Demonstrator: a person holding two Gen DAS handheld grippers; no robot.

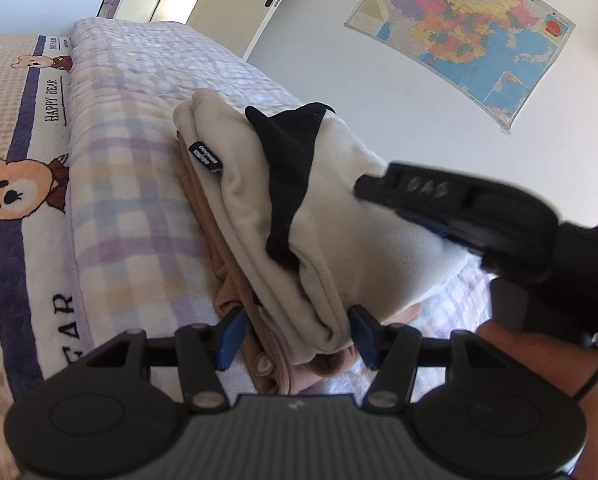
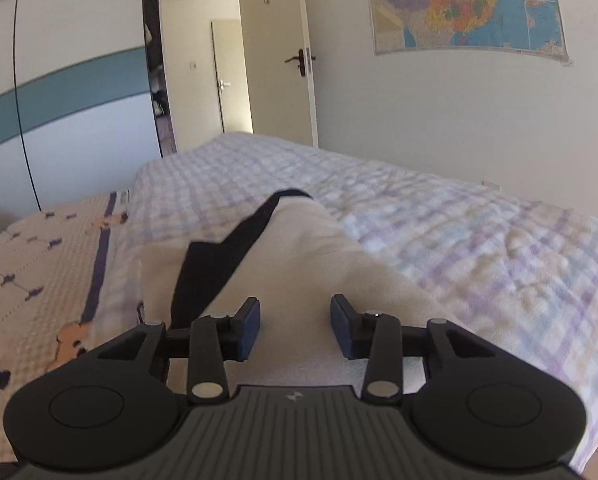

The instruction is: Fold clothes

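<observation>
A folded stack sits on the bed, a cream garment (image 1: 339, 208) with a black trim (image 1: 291, 168) on top of a tan garment (image 1: 219, 248). My left gripper (image 1: 297, 336) is rolled on its side and shut on the stack's near end, one finger against the tan layer, the other against the cream fold. My right gripper (image 1: 439, 228) comes in from the right onto the cream cloth. In the right wrist view the cream garment (image 2: 307, 264) fills the gap between that gripper's (image 2: 296, 330) fingers, and the black trim (image 2: 219, 264) runs ahead to the left.
A lilac checked quilt (image 1: 139, 160) covers the bed (image 2: 459, 240). A bear-print blanket (image 1: 19, 200) lies along its left side (image 2: 39, 260). A white wall with a map (image 1: 471, 36) stands close behind the bed. A person's forearm (image 1: 539, 360) shows at the lower right.
</observation>
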